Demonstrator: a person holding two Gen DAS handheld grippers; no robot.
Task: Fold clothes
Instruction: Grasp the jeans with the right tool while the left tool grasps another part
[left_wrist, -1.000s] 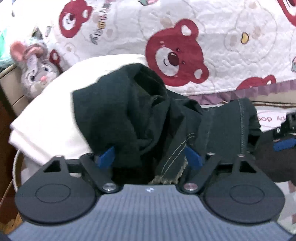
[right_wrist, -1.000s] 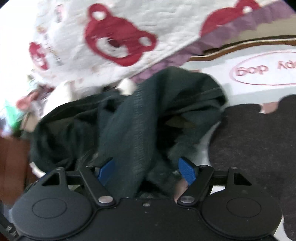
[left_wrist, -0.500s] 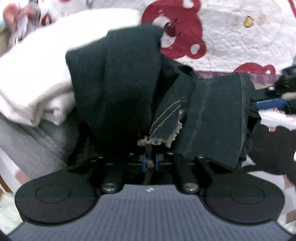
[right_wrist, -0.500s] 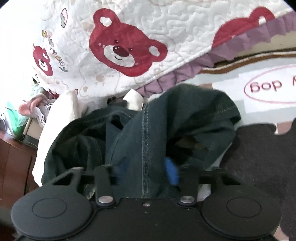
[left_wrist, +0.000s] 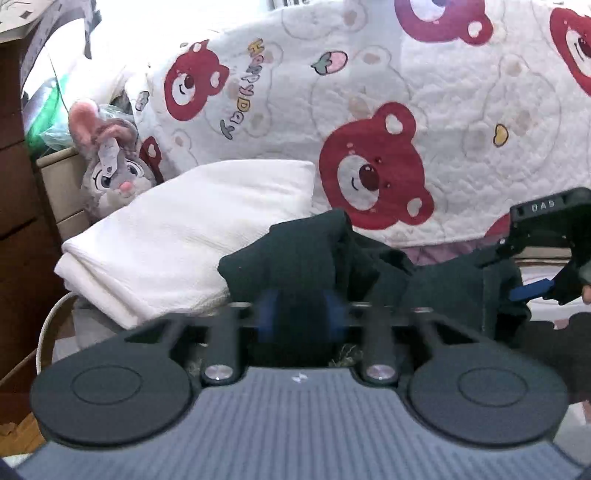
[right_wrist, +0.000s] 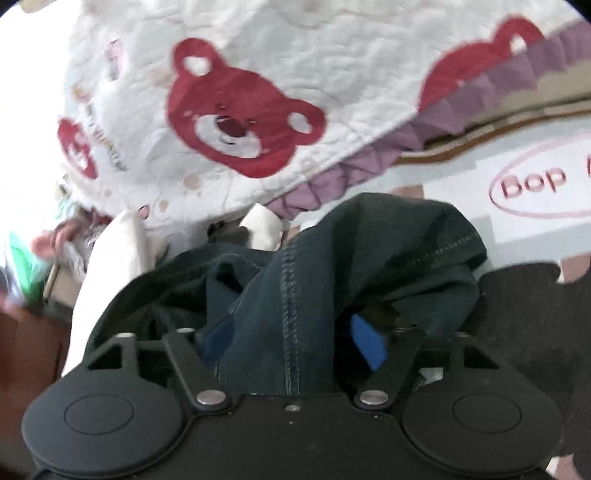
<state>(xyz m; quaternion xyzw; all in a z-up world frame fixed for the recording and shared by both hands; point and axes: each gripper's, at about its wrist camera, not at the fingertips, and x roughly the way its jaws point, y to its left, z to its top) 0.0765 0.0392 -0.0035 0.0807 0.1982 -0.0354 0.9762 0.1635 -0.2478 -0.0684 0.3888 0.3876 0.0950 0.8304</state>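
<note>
Left gripper (left_wrist: 300, 316): jaws part-way apart and just been opening; blue pads (left_wrist: 266, 314) blurred, a fold of the dark jeans (left_wrist: 306, 251) sits between them, and whether the pads press on it cannot be told. Jeans lie bunched directly ahead of the fingers, running off to the right toward the right gripper (left_wrist: 532, 291), whose blue pad shows at that edge. Ahead and left of the left gripper: folded white towel (left_wrist: 184, 243), touching the jeans. Further left, a grey plush rabbit (left_wrist: 110, 162). Beyond everything, a white quilt with red bears (left_wrist: 369, 110).

Right gripper (right_wrist: 291, 339): jaws spread wide, just been opening. A seamed leg of the jeans (right_wrist: 288, 295) runs between the pads; the right-hand pad (right_wrist: 367, 341) stands clear of the cloth, the left-hand one is partly hidden behind it. Right of this gripper, a dark rug (right_wrist: 524, 332); ahead, the quilt's purple frill (right_wrist: 369, 166).
</note>
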